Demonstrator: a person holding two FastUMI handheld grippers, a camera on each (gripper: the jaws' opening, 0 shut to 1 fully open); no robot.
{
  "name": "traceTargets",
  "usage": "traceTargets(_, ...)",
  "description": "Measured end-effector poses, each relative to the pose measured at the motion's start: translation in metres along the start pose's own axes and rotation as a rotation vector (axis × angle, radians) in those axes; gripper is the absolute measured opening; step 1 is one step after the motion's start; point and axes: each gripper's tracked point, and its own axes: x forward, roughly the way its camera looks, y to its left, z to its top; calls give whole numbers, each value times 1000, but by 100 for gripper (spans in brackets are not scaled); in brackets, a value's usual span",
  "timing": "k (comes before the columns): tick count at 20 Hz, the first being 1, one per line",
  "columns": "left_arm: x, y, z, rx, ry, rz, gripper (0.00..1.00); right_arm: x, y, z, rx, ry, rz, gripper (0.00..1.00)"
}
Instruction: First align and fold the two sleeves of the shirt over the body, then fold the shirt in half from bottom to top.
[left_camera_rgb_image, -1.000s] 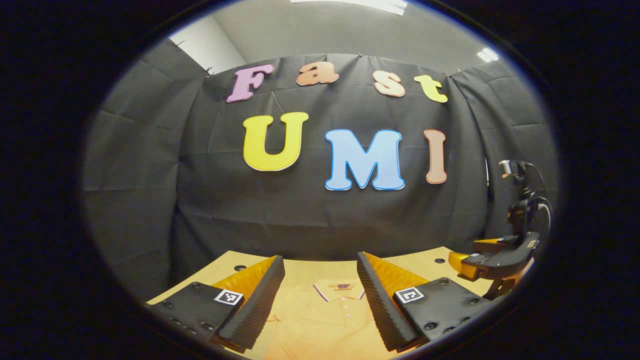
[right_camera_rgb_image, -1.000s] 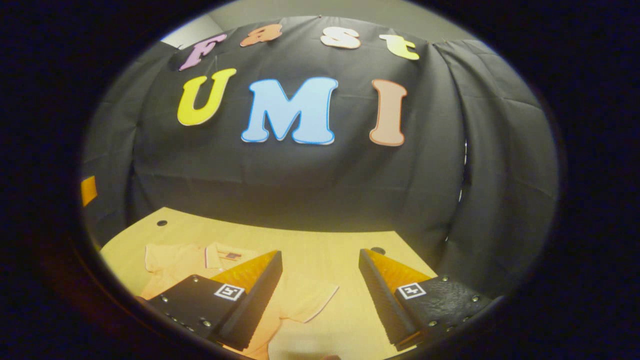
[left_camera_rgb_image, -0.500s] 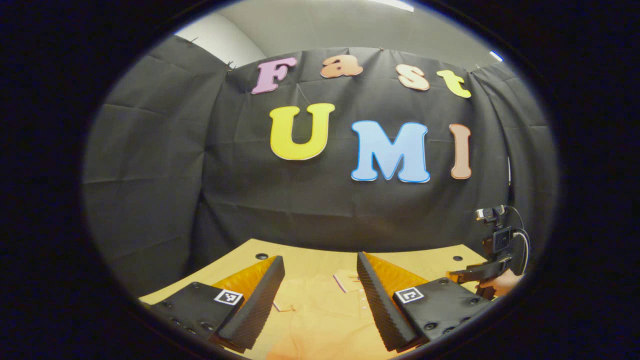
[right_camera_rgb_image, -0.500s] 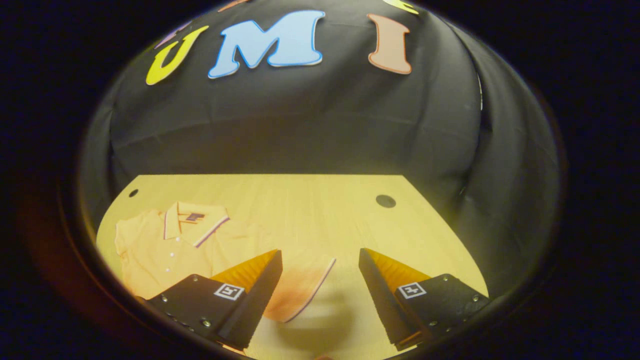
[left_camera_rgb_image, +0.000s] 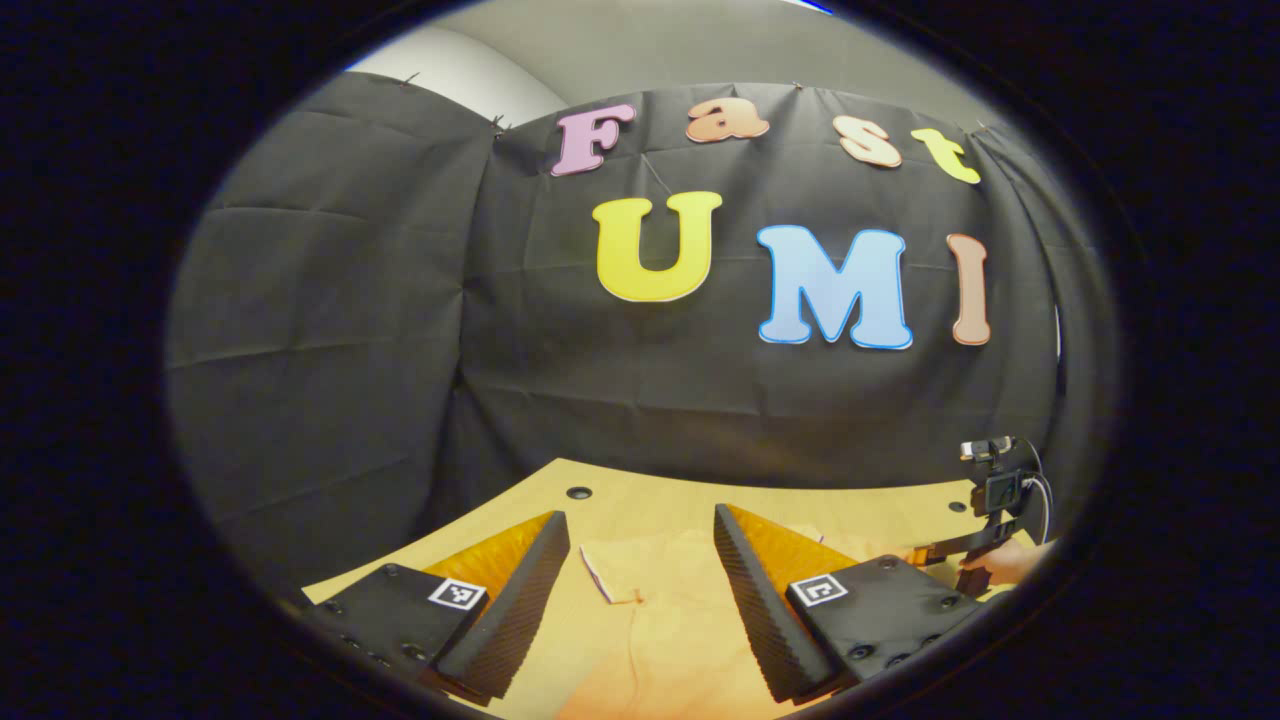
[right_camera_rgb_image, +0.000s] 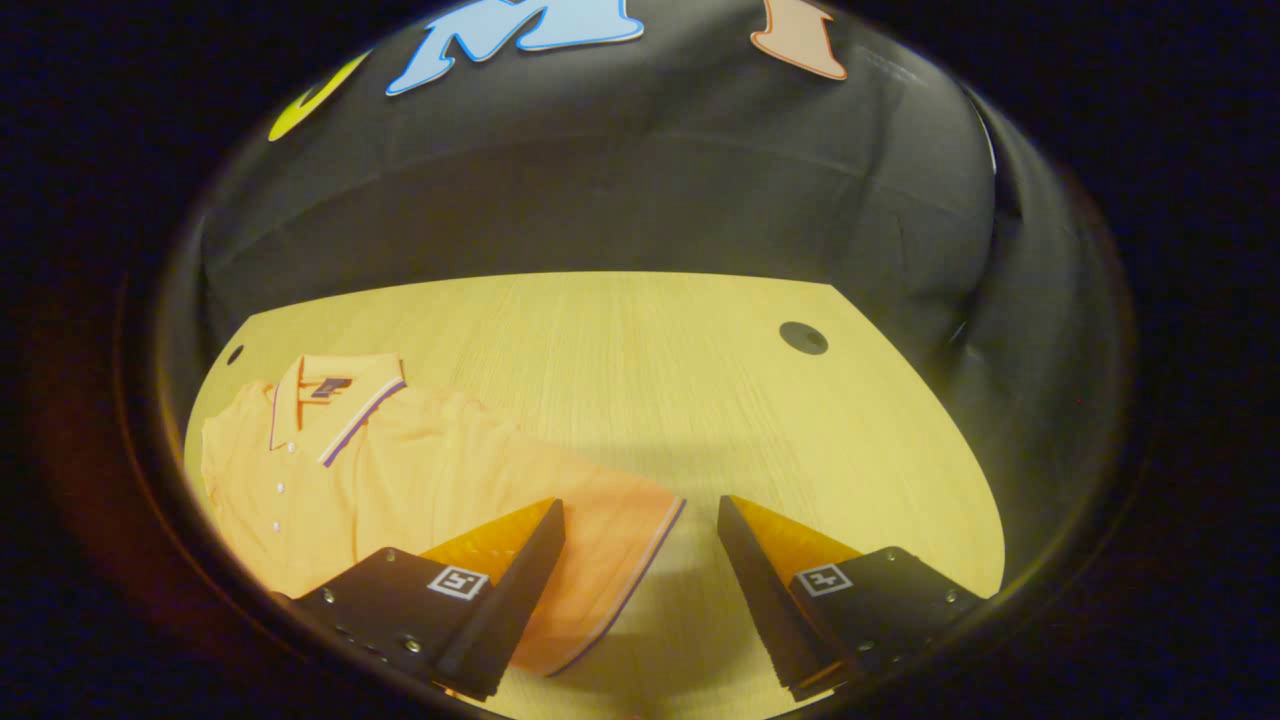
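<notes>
An orange polo shirt lies flat on the wooden table, collar toward the back wall. In the right gripper view its right sleeve with a striped cuff reaches between the fingers of my right gripper, which is open just above it. In the left gripper view the shirt's left sleeve and its cuff edge lie between the fingers of my left gripper, also open. The right gripper and the hand holding it show at the far right of that view.
The table has round cable holes near its back corners. The black cloth wall stands close behind the table. Bare wood stretches to the right of the shirt.
The left gripper has swung left from the collar to the left sleeve. The right gripper has tilted down and come lower toward the right sleeve. Both have stayed open.
</notes>
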Motion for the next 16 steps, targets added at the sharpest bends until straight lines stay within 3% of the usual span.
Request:
traceTargets(3,1,0,1,4,-8,-13,93,5,3,-4,16,15,11,97)
traceTargets(5,-2,1,1,13,-9,-23,93,3,13,-5,44,31,51,89)
traceTargets(7,2,-1,2,10,-21,-37,93,1,9,-2,60,30,46,65)
traceTargets(8,2,-5,1,5,-18,-49,94,5,9,-3,72,23,42,60)
traceTargets(9,2,-7,0,1,-15,-58,95,5,9,-3,78,27,43,46)
traceTargets(10,1,-7,0,-3,-10,-61,93,4,10,-3,99,29,40,39)
traceTargets(11,1,-8,1,-8,-8,-66,94,5,11,-2,110,32,45,22)
traceTargets(12,1,-10,0,-15,-8,-72,94,4,12,-4,131,48,49,22)
traceTargets(13,2,-12,-2,-19,-4,-76,94,5,14,-2,154,53,60,5)
traceTargets(16,0,-14,-2,-26,8,-85,94,-5,17,4,148,41,89,1)
